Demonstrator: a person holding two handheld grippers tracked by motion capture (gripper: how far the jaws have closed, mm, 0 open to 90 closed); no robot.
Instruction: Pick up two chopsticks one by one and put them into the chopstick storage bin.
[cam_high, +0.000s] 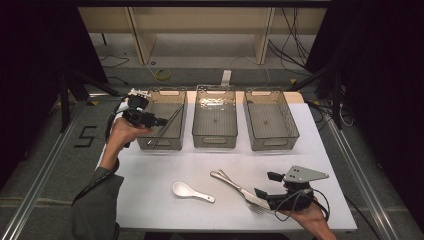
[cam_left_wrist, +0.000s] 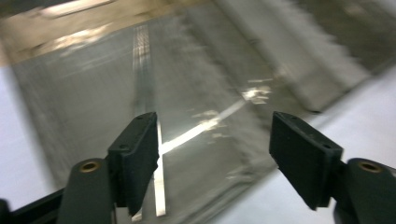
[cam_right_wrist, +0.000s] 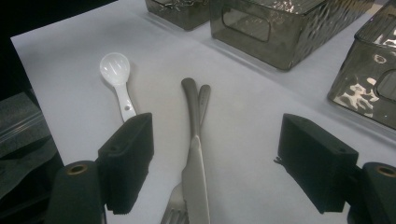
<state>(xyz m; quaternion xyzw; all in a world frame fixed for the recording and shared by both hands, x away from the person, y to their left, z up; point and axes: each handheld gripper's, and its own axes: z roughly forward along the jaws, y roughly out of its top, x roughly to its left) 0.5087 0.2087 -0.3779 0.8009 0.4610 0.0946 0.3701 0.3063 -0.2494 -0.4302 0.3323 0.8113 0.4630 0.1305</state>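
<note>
The left gripper (cam_high: 162, 121) hangs over the left see-through smoky plastic bin (cam_high: 176, 141), and its jaws stand wide apart with nothing between them. Right below it, inside that bin, lie the thin shiny metal chopsticks (cam_high: 166, 125). They slant across the bin floor, a little crossed, which looks like the way long sticks settle when they are let go. So I think this bin is their home, and the sorting job is well begun.

The right gripper (cam_high: 264, 194) waits low near the front of the white bench (cam_high: 150, 200), open too, holding nothing. Just ahead of it, right between its two jaws, lie the silver metal knife (cam_right_wrist: 194, 186) and the silver metal fork (cam_right_wrist: 180, 200), the knife resting across the fork. They seem next in line. The small white plastic soup spoon (cam_right_wrist: 117, 79) lies off to that gripper's left, apart from them.

The two other smoky bins beyond it look empty, likely one for each kind.
</note>
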